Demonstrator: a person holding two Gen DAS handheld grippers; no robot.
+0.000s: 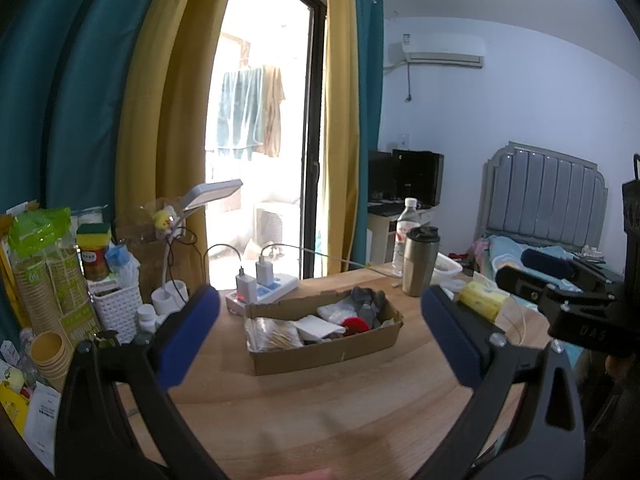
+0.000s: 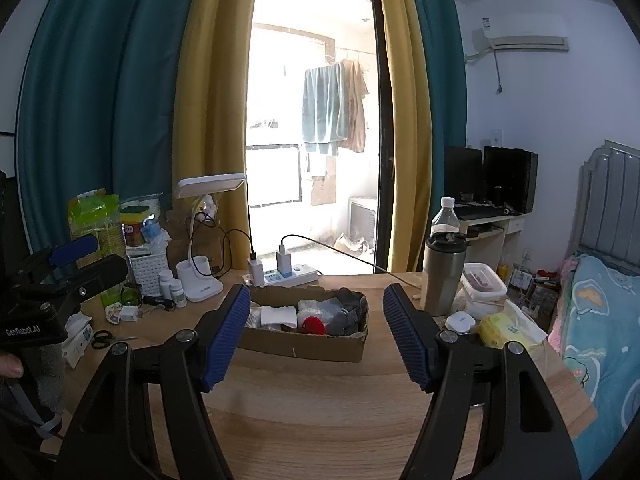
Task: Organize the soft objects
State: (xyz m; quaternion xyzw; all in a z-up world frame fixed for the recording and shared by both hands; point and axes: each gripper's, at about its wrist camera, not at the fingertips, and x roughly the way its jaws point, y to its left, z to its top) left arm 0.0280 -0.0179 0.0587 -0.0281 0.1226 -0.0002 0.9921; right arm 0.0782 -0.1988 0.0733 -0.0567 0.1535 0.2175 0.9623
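A shallow cardboard box (image 1: 332,354) (image 2: 304,346) lies on the wooden table. Inside it are a grey sock bundle (image 1: 366,302) (image 2: 348,312), a red fluffy ball (image 1: 355,325) (image 2: 313,325), white folded cloths (image 1: 316,326) (image 2: 278,316) and a clear bag of cotton swabs (image 1: 272,334). My left gripper (image 1: 320,312) hovers open in front of the box, nothing between its blue pads. My right gripper (image 2: 316,304) is open too, empty, short of the box. A yellow tissue pack (image 1: 482,300) (image 2: 504,330) lies to the right of the box.
A steel tumbler (image 1: 420,262) (image 2: 444,274), a water bottle (image 1: 406,232) and a white lidded container (image 2: 482,284) stand right of the box. A power strip with chargers (image 1: 260,292) (image 2: 284,274), a desk lamp (image 2: 200,240), a white basket (image 1: 116,306) and paper cups (image 1: 50,354) crowd the left. A bed (image 2: 600,320) lies right.
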